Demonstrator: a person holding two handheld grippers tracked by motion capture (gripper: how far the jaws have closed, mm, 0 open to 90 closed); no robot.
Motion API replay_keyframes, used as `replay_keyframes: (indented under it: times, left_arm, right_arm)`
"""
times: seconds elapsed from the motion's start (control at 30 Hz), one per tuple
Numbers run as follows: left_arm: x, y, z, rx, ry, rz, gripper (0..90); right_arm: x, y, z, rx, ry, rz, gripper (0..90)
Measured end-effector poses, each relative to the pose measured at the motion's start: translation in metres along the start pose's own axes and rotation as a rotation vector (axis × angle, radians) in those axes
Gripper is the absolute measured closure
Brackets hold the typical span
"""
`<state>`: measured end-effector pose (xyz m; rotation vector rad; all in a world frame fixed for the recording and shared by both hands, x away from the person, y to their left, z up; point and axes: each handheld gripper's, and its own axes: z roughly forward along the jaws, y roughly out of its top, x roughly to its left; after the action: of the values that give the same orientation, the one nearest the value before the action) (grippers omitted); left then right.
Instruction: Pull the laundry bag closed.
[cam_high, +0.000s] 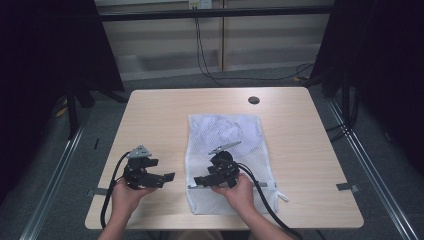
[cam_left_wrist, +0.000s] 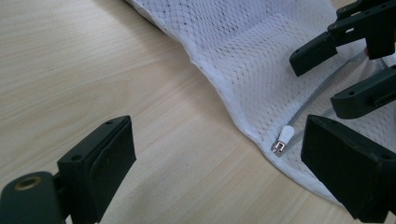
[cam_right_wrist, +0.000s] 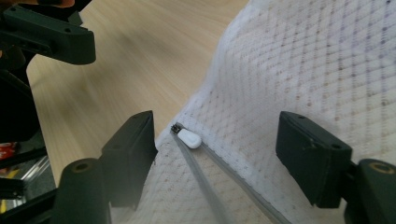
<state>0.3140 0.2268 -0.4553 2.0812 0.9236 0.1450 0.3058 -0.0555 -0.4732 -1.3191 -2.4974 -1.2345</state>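
Note:
A white mesh laundry bag lies flat on the pale wooden table, with a grey zipper running along its near end. The zipper's small white pull sits at the bag's left edge. My right gripper hovers over that corner, open, with the pull lying between its jaws and untouched by either pad. My left gripper stands open just left of the bag above bare wood, its jaws pointing toward the pull. In the left gripper view, the right gripper shows at the upper right.
A dark round hole sits in the tabletop near the far edge. Bare wood lies left and right of the bag. Black cables trail from both grippers off the near edge. Dark curtains and metal rails flank the table.

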Motion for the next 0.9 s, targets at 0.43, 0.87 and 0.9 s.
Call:
replay_keyframes:
  times: [0.43,0.87,0.9]
  left_arm:
    - [0.0,0.0,-0.002,-0.003,0.007,-0.001,12.9]
    - [0.002,-0.001,-0.002,-0.001,0.006,-0.008,14.0]
    - [0.002,-0.001,-0.002,-0.001,0.005,-0.009,14.0]
  right_arm:
    - [0.003,-0.002,0.014,0.037,0.08,0.042,53.3]
    - [0.005,-0.004,0.023,0.085,0.087,0.079,64.1]
    - [0.005,-0.004,0.024,0.089,0.085,0.08,64.2]
